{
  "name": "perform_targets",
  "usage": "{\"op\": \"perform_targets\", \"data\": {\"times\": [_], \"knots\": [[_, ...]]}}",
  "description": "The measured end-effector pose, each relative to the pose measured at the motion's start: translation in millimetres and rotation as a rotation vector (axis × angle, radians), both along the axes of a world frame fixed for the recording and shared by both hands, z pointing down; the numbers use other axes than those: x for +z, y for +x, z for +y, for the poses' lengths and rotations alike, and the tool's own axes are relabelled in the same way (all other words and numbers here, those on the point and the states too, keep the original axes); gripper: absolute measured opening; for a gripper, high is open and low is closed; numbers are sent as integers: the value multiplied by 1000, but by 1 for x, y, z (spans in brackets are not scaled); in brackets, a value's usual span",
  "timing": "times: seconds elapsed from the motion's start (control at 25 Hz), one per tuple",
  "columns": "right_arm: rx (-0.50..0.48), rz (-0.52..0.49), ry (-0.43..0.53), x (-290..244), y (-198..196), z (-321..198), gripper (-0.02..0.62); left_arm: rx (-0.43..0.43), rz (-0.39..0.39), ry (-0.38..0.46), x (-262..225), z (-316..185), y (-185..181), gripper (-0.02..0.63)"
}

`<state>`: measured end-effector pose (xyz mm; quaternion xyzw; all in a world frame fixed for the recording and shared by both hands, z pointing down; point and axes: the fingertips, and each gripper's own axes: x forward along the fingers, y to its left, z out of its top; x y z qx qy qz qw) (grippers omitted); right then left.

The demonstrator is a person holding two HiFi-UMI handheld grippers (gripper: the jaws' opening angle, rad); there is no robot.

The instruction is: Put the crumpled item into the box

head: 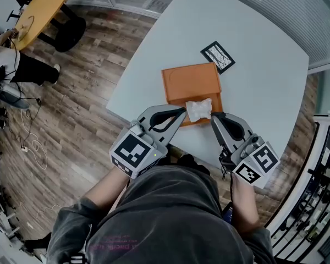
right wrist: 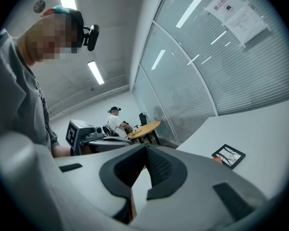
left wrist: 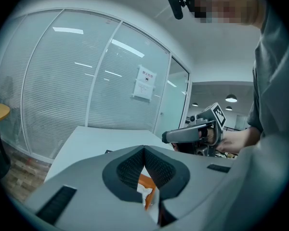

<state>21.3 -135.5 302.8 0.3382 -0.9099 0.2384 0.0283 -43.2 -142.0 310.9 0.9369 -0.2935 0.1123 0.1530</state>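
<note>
A white crumpled item [head: 199,110] lies at the near end of the orange box [head: 191,81] on the pale table [head: 264,92]. My left gripper [head: 183,111] is shut, its tip right at the item's left side with nothing between the jaws. My right gripper [head: 213,116] is shut too, its tip just right of the item. In the left gripper view the jaws [left wrist: 144,150] meet, and a bit of the white item [left wrist: 144,193] and orange box [left wrist: 147,183] shows behind them. The right gripper view shows its jaws [right wrist: 145,148] closed on nothing.
A black-framed card [head: 218,56] lies on the table beyond the box, also seen as the card [right wrist: 228,156] in the right gripper view. The table's near edge runs by my body. A round yellow table [head: 44,7] stands on the wood floor far left, with a person [right wrist: 116,121] seated there.
</note>
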Motion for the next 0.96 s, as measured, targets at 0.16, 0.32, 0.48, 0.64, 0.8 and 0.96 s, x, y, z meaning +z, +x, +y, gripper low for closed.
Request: {"op": "perform_targets", "data": {"times": [0.16, 0.32, 0.48, 0.64, 0.8, 0.96], "knots": [[-7, 6, -5, 3, -3, 1, -3, 4, -4, 4, 2, 0, 0, 12], [-14, 6, -6, 3, -4, 2, -3, 2, 4, 20, -1, -1, 1, 12], [-16, 8, -6, 2, -4, 2, -3, 1, 4, 20, -2, -1, 1, 12], [-21, 11, -6, 3, -5, 2, -3, 2, 4, 19, 0, -2, 2, 14], [-20, 15, -3, 3, -5, 2, -3, 2, 6, 18, 1, -3, 3, 12], [-19, 17, -3, 3, -4, 3, -3, 2, 8, 16, 2, -3, 4, 12]]}}
